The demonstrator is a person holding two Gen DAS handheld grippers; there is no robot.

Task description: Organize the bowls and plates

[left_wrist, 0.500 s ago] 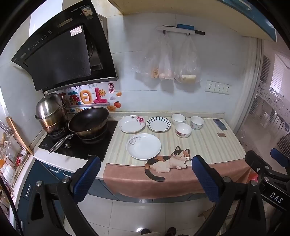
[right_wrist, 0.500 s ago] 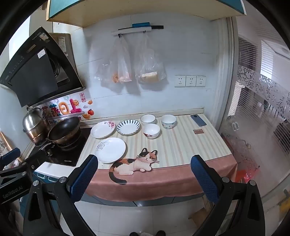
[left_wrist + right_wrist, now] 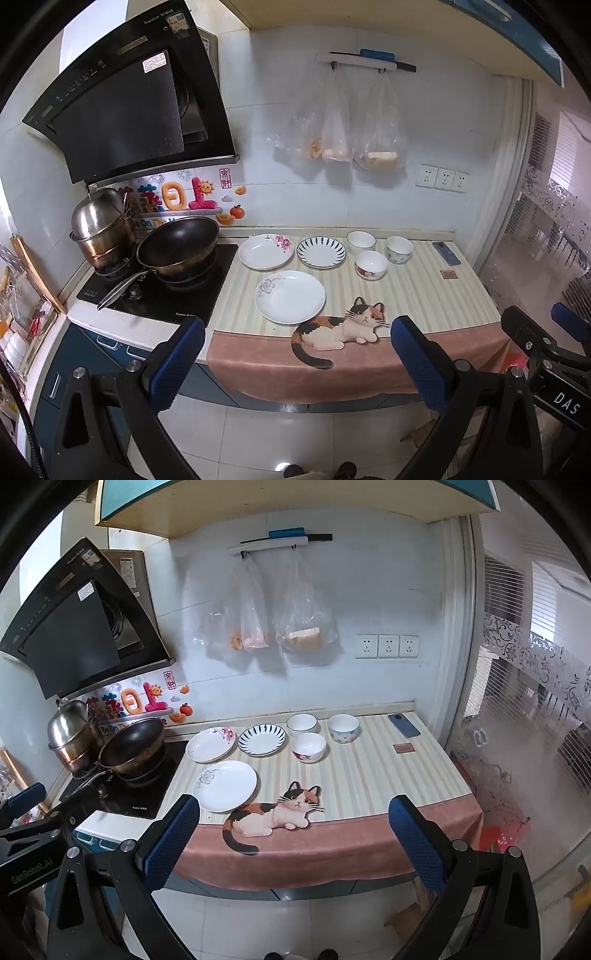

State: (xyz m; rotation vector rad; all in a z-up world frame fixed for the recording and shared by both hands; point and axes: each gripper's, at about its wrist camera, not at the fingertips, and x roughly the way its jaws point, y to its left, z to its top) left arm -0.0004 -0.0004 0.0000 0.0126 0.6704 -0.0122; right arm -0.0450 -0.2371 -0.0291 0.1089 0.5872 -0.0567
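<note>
Three plates (image 3: 289,296) and three bowls (image 3: 371,264) sit separately, upright, unstacked on the counter.

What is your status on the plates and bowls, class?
Left tool open, right tool open, both empty. Three plates and three bowls on counter, unstacked. Nothing in the way.

Right gripper (image 3: 293,845) wide open at lower frame, three plates (image 3: 225,785) and three bowls (image 3: 308,746) mid-frame on striped counter (image 3: 369,775), wok (image 3: 133,746) at left, phone (image 3: 403,725) right of bowls
</note>
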